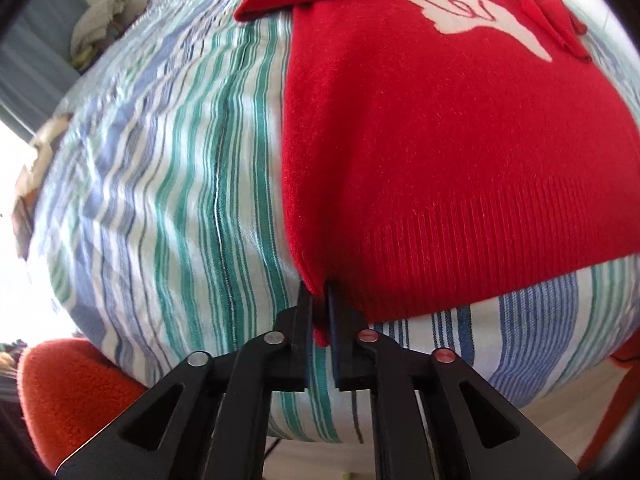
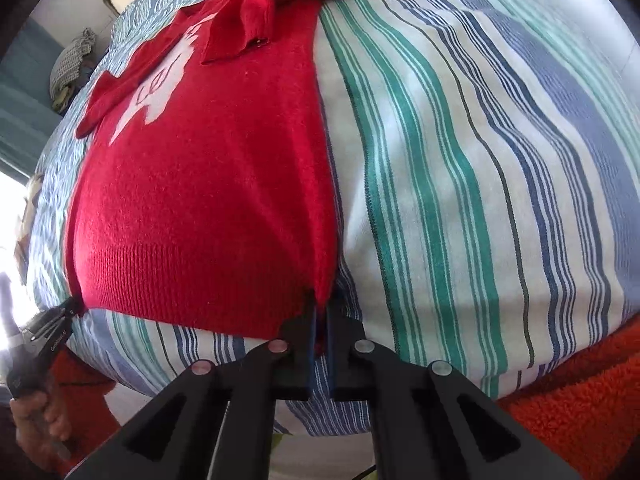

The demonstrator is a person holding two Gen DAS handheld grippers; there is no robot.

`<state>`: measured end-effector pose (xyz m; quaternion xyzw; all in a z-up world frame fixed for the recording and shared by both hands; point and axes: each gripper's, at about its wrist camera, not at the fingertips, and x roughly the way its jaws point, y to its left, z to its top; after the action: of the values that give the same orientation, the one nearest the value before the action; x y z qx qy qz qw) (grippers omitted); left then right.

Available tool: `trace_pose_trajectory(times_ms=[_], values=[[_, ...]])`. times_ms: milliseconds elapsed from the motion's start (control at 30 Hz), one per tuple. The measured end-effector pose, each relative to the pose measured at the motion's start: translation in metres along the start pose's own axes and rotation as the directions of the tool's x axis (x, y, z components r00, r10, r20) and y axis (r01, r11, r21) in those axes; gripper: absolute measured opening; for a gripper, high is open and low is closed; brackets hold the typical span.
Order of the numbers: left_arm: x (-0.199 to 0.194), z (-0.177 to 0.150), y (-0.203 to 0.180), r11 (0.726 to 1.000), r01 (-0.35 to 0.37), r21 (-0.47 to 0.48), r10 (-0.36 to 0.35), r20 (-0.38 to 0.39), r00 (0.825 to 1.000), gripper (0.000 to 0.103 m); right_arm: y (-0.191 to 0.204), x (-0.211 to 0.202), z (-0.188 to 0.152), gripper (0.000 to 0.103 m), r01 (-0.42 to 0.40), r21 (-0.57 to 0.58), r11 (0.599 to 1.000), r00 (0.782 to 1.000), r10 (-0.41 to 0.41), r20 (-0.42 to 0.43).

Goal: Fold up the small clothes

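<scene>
Looking along the left gripper (image 1: 319, 300), we see its two fingers pinched together on the bottom-left corner of the red sweater (image 1: 440, 152), a fold of ribbed hem caught between them. The right gripper (image 2: 321, 312) is likewise clamped on the sweater's bottom-right corner. In the right wrist view we also see the left gripper (image 2: 74, 305) at the far corner of the hem, with the person's left hand (image 2: 38, 424) around its handle. The sweater lies face up on the striped bedsheet (image 1: 168, 184), its body flat. Both sleeves are folded in over the chest, partly covering a white patch (image 1: 476, 12) with red lettering. An orange fleece sleeve (image 2: 576, 412) shows at the lower right.
</scene>
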<state>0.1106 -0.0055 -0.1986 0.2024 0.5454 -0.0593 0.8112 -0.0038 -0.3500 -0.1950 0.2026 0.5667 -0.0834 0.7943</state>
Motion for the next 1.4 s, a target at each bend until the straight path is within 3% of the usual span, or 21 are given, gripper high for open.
trace_pose_trajectory(times_ms=[67, 100, 133, 167, 200, 233, 300, 367, 433, 500, 600, 667, 700, 767, 900, 933, 1000, 1033, 1133, 1233, 1400], values=[[-0.002, -0.002, -0.011, 0.995, -0.088, 0.043, 0.088, 0.019, 0.996, 0.033, 0.002, -0.002, 0.0, 0.01, -0.009, 0.0, 1.0, 1.0, 0.009, -0.006], [-0.003, -0.002, -0.014, 0.987, -0.152, 0.057, 0.15, 0.03, 0.988, 0.055, 0.001, -0.004, 0.0, 0.013, -0.018, 0.004, 1.0, 1.0, 0.018, -0.022], [-0.003, -0.002, -0.015, 0.98, -0.193, 0.059, 0.191, 0.033, 0.981, 0.075, -0.002, -0.007, 0.001, 0.023, -0.026, 0.011, 1.0, 0.999, 0.026, -0.035], [-0.002, 0.0, -0.013, 0.977, -0.207, 0.054, 0.205, 0.025, 0.978, 0.081, -0.006, -0.009, -0.001, 0.039, -0.038, 0.023, 0.999, 0.998, 0.039, -0.055], [-0.002, 0.0, -0.008, 0.983, -0.181, 0.041, 0.181, 0.005, 0.983, 0.084, -0.01, -0.011, -0.004, 0.048, -0.049, 0.042, 0.998, 0.995, 0.052, -0.081], [-0.001, 0.0, 0.002, 0.991, -0.132, 0.016, 0.132, -0.029, 0.991, 0.085, -0.015, -0.013, -0.007, 0.06, -0.048, 0.067, 0.997, 0.992, 0.056, -0.113], [0.001, -0.002, 0.017, 0.998, -0.035, -0.047, 0.029, -0.118, 0.993, 0.087, -0.027, -0.019, -0.013, 0.061, -0.029, 0.112, 0.993, 0.988, 0.046, -0.148], [0.0, -0.008, 0.029, 0.995, 0.013, -0.1, -0.03, -0.168, 0.985, 0.087, -0.038, -0.037, -0.014, 0.061, -0.006, 0.128, 0.992, 0.991, 0.023, -0.132], [-0.011, -0.015, 0.043, 0.989, 0.033, -0.143, -0.054, -0.145, 0.988, 0.087, -0.041, -0.071, -0.004, 0.061, 0.052, 0.077, 0.996, 0.998, -0.05, -0.03], [-0.025, -0.02, 0.06, 0.981, 0.025, -0.19, -0.043, -0.091, 0.995, 0.087, -0.03, -0.102, 0.015, 0.061, 0.091, -0.017, 0.996, 0.992, -0.089, 0.093], [-0.041, -0.017, 0.082, 0.961, 0.01, -0.276, -0.016, -0.019, 1.0, 0.088, 0.01, -0.125, 0.058, 0.061, 0.093, -0.236, 0.967, 0.969, -0.033, 0.246], [-0.04, -0.015, 0.098, 0.942, 0.019, -0.335, -0.016, 0.011, 1.0, 0.088, 0.042, -0.113, 0.083, 0.061, 0.061, -0.364, 0.929, 0.962, 0.043, 0.271], [-0.037, -0.013, 0.108, 0.935, 0.022, -0.355, -0.019, 0.011, 1.0, 0.087, 0.061, -0.098, 0.097, 0.061, 0.007, -0.452, 0.892, 0.959, 0.123, 0.257], [-0.034, -0.008, 0.111, 0.925, 0.027, -0.379, -0.028, 0.002, 1.0, 0.087, 0.087, -0.065, 0.113, 0.06, -0.052, -0.521, 0.852, 0.952, 0.201, 0.233], [-0.042, -0.019, 0.12, 0.927, 0.004, -0.374, -0.009, -0.012, 1.0, 0.087, 0.12, 0.012, 0.137, 0.054, 0.058, -0.59, 0.806, 0.967, 0.102, 0.234], [-0.043, -0.024, 0.12, 0.928, -0.002, -0.373, -0.004, -0.015, 1.0, 0.088, 0.12, 0.026, 0.14, 0.048, 0.071, -0.585, 0.808, 0.97, 0.081, 0.229], [-0.043, -0.031, 0.121, 0.93, -0.019, -0.368, 0.009, -0.029, 1.0, 0.087, 0.108, 0.046, 0.151, 0.024, 0.09, -0.543, 0.835, 0.973, 0.041, 0.225], [-0.047, -0.037, 0.119, 0.93, -0.026, -0.367, 0.014, -0.036, 0.999, 0.088, 0.099, 0.042, 0.155, 0.007, 0.088, -0.512, 0.855, 0.97, 0.044, 0.24], [-0.046, -0.041, 0.123, 0.923, -0.026, -0.384, 0.012, -0.038, 0.999, 0.087, 0.053, -0.002, 0.167, 0.007, -0.013, -0.349, 0.937, 0.938, 0.133, 0.321], [-0.043, -0.04, 0.126, 0.916, -0.013, -0.4, -0.001, -0.034, 0.999, 0.087, -0.029, -0.065, 0.18, 0.007, -0.065, -0.147, 0.987, 0.893, 0.124, 0.432], [-0.039, -0.033, 0.119, 0.922, -0.008, -0.387, -0.005, -0.033, 0.999, 0.087, -0.179, -0.124, 0.189, 0.007, -0.09, 0.193, 0.977, 0.86, -0.022, 0.51]])
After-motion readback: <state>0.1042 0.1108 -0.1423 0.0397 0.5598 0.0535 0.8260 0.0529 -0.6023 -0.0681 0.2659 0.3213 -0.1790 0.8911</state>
